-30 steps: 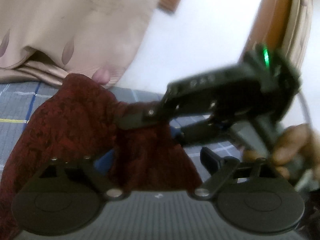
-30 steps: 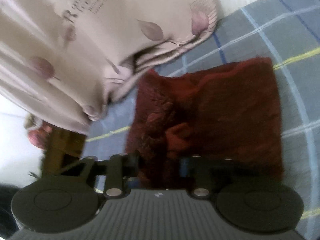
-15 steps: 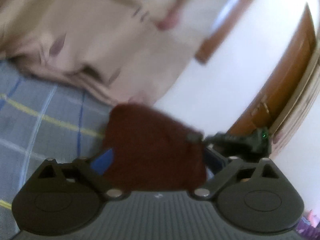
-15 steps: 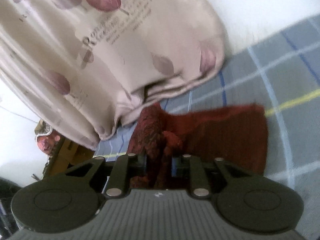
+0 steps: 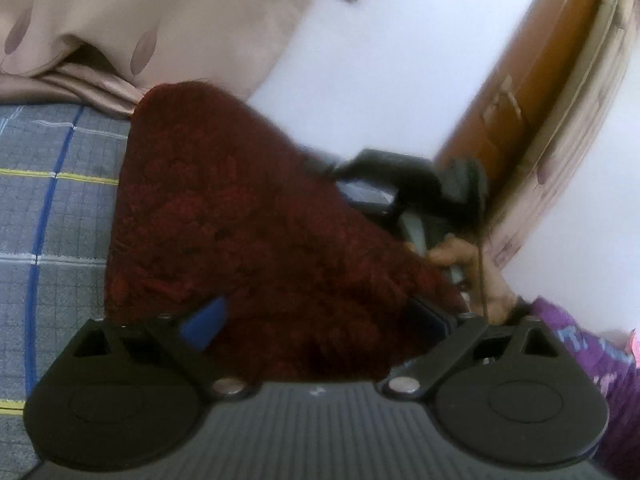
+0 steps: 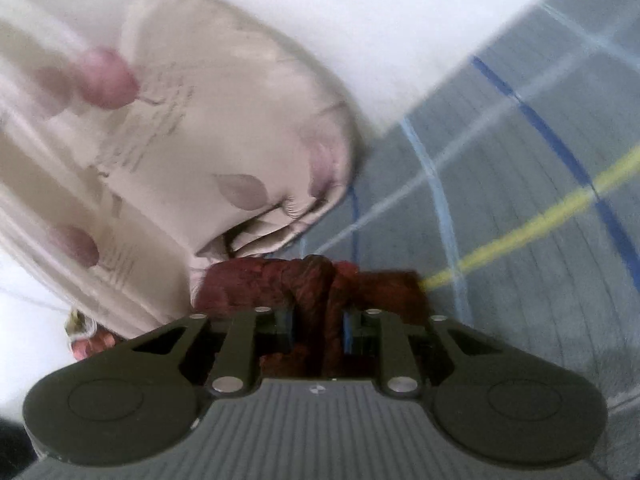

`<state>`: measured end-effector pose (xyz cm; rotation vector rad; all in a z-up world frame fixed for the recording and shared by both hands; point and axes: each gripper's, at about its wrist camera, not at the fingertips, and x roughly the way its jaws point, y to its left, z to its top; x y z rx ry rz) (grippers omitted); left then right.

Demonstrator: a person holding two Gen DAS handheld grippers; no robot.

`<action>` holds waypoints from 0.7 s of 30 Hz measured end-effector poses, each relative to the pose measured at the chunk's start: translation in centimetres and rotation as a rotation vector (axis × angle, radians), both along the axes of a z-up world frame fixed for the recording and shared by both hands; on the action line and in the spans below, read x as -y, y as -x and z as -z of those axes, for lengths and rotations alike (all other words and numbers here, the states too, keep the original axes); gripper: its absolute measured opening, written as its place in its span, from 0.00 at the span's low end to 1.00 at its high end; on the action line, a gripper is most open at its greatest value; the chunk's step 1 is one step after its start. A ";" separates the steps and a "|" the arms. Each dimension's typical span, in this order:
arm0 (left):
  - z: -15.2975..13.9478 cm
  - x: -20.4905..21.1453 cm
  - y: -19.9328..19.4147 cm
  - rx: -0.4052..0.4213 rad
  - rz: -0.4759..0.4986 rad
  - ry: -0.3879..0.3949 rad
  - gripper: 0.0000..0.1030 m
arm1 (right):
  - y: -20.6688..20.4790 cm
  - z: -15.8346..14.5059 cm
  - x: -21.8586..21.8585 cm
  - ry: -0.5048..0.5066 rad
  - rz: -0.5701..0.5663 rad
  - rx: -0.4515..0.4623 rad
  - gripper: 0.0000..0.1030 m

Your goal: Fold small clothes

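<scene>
right gripper (image 6: pixel 318 326) is clamped on a bunched fold of the dark red cloth (image 6: pixel 308 284); the fabric is pinched tight between the blue-padded fingers (image 6: pixel 349 330). left gripper (image 5: pixel 320 316) has its fingers spread wide, and the red cloth (image 5: pixel 248 216) fills the gap and drapes over them. can't tell if it's actually gripping anything there. in the left wrist view the cloth is lifted into a rough triangle above the grey plaid bedsheet (image 5: pixel 52 208), with the right gripper (image 5: pixel 320 166) biting its far edge and the right hand (image 5: pixel 468 264) behind it. a beige leaf-print curtain (image 6: pixel 192 152) hangs at the bed's edge, just beside the cloth. a wooden door (image 5: pixel 532 92) is in the background. both views are motion-blurred.
</scene>
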<state>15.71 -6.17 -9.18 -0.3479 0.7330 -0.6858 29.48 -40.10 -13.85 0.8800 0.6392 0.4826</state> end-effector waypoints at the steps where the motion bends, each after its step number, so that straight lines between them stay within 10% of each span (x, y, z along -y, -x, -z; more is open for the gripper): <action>1: 0.1 0.0 -0.2 -0.004 -0.001 0.006 0.99 | 0.4 0.7 0.2 -0.026 0.010 0.017 0.34; 6: -0.5 -0.7 0.7 -0.010 -0.008 0.008 0.99 | 4.8 -0.6 2.1 -0.124 0.111 0.121 0.78; 14: -1.2 -0.9 1.6 -0.015 -0.035 0.031 0.99 | 13.3 -4.0 -1.2 0.014 -0.106 0.105 0.78; 21: -2.3 -3.5 3.3 -0.020 -0.105 0.066 0.99 | 12.1 -3.2 -5.0 0.017 -0.202 0.040 0.65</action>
